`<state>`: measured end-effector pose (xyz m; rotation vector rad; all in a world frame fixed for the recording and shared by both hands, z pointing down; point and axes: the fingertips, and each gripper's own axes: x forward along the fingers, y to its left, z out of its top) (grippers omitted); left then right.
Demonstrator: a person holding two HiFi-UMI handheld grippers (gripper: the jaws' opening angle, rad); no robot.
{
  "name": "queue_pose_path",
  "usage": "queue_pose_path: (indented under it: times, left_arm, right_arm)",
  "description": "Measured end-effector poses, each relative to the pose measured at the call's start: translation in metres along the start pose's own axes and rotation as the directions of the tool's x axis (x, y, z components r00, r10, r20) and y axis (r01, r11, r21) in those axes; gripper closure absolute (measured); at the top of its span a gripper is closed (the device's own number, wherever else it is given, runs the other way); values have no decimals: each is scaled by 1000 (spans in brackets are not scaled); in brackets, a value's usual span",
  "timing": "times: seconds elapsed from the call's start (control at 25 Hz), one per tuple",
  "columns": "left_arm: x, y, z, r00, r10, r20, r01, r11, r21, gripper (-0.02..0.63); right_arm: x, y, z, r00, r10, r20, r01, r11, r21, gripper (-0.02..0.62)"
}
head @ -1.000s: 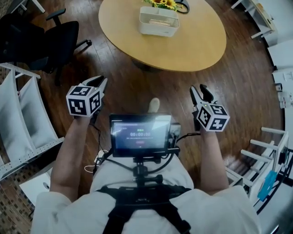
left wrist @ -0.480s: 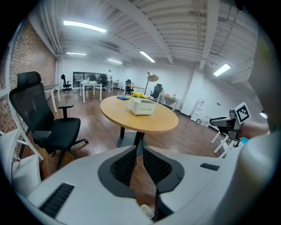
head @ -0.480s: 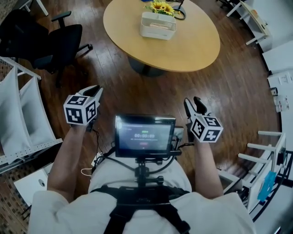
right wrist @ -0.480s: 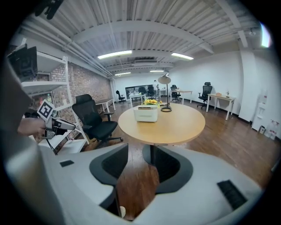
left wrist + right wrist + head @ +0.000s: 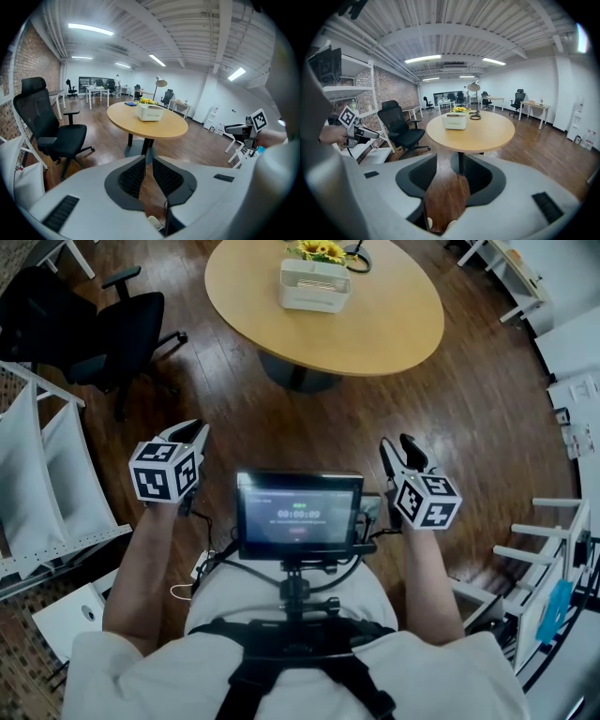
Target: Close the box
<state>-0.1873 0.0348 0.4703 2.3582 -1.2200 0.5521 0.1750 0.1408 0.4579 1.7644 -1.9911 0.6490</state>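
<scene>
A white box [image 5: 314,285] stands at the far side of a round wooden table [image 5: 375,324], next to yellow flowers [image 5: 319,249]. It also shows far ahead as the box [image 5: 150,112] and the box [image 5: 454,120]; I cannot tell how its lid stands. Both grippers hang over the wooden floor, well short of the table. My left gripper [image 5: 190,431] has only a narrow gap between its jaws and holds nothing. My right gripper [image 5: 400,452] is open and empty, its jaws a little wider apart.
A black office chair [image 5: 112,329] stands left of the table, and a white rack [image 5: 37,474] is at my left. White shelving [image 5: 553,559] stands on the right. A screen [image 5: 298,514] is mounted at my chest. A black lamp [image 5: 474,101] is on the table.
Both grippers have sunk a little toward my body in the head view, and the table now sits slightly further up the frame. The jaws look the same.
</scene>
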Motion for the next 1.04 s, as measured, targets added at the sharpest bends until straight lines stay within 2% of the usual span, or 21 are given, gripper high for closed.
queue_pose_path:
  times: [0.56,0.8,1.04]
  left_arm:
    - [-1,-7,-9,1000,-2,4,2,1000,0,555]
    - [-17,-21,-12,1000,-1,12,1,1000,2,555]
    - [11,-2,-11,1000,-11,2,11,1000,-3,555]
  right_arm:
    - [2,2,-5,1000,11,-12,-11,1000,-27,408]
    - [-14,6,-11,1000,21,-9,-21,999,-31,408]
    - [20,4,-8,999,17,-29,-18,999,-36,408]
